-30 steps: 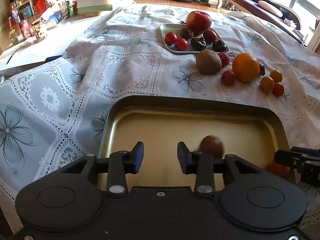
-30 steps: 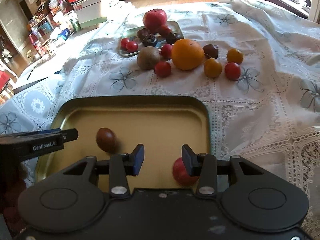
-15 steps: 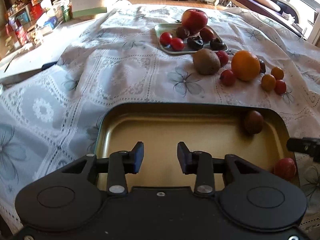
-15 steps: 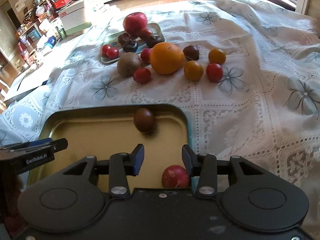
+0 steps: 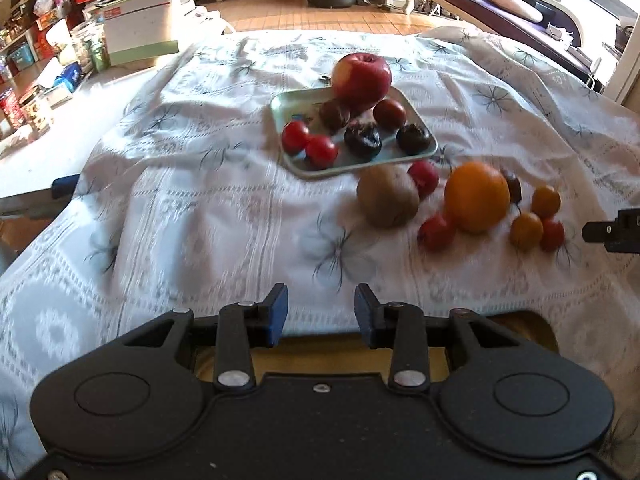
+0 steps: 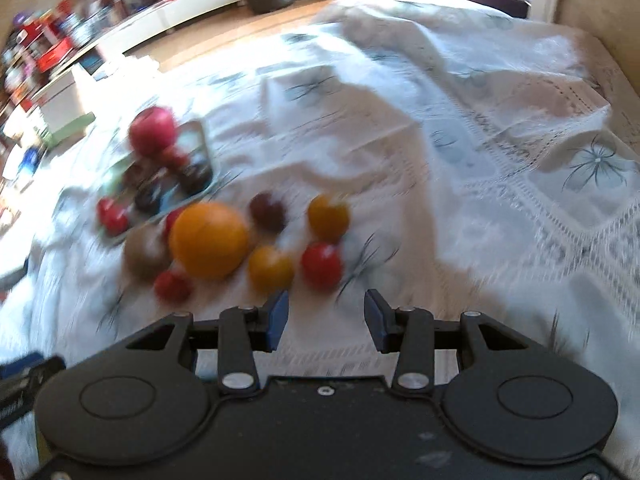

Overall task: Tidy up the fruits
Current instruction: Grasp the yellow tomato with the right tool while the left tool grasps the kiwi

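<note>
Right wrist view is smeared with motion blur, so the small stuff there is mostly colored blobs. In the left view my own left claw [image 5: 320, 312] covers most of the gold tray [image 5: 528, 330]; only slivers of it peek out behind the fingers, so I can't tell what's in it.

Both claws are spread wide with nothing between the fingers. The right claw [image 6: 325, 318] hangs over the white lace tablecloth [image 6: 500, 168].

Fruit-wise: a big orange [image 6: 209, 239] sits in the middle of the loose pile on the table, with a brownish kiwi [image 5: 387, 196] just to its left, two yellow-orange tomatoes [image 6: 270, 268] and some red cherry tomatoes [image 6: 322, 266] around it, plus a dark one [image 6: 267, 211] behind. The red tomato and a yellow one lie just ahead of my right claw's tips. Farther back, a pale green tray [image 5: 288, 106] holds a red apple [image 5: 361, 76], two red tomatoes and several dark fruits.
</note>
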`<state>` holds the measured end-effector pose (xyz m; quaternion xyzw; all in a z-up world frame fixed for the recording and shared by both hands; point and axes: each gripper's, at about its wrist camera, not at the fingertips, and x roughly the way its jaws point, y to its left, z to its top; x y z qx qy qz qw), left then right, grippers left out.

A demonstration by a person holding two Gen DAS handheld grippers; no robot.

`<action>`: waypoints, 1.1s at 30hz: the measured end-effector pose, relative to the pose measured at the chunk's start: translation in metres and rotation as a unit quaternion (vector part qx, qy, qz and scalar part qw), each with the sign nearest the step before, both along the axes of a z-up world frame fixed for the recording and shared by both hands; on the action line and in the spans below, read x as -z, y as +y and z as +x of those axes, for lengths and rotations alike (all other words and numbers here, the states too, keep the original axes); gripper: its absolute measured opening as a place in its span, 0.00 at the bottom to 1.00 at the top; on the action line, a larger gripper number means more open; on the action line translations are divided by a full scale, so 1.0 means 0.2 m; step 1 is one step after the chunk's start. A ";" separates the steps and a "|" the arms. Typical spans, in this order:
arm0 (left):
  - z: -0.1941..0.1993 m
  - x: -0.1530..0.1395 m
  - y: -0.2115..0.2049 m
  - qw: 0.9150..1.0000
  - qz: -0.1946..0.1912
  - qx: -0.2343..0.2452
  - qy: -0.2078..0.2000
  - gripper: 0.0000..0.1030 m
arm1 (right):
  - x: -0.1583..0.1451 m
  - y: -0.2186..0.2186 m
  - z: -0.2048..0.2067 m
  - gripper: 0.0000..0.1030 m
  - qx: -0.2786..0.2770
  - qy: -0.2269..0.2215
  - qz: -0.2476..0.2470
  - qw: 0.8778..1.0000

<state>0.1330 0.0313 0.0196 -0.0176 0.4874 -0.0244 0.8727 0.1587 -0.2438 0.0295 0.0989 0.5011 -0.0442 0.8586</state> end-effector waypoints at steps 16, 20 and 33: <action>0.40 0.07 -0.22 0.999 -0.019 0.028 -0.017 0.45 | 0.11 0.01 0.34 0.45 -0.003 -0.013 -0.018 1.000; 0.46 0.11 -0.25 0.999 -0.018 0.028 -0.015 0.48 | 0.14 0.01 0.36 0.45 -0.002 -0.013 -0.025 1.000; 0.56 0.23 -0.30 1.000 -0.007 0.014 -0.007 0.58 | 0.23 0.06 0.41 0.48 -0.002 -0.001 -0.054 0.999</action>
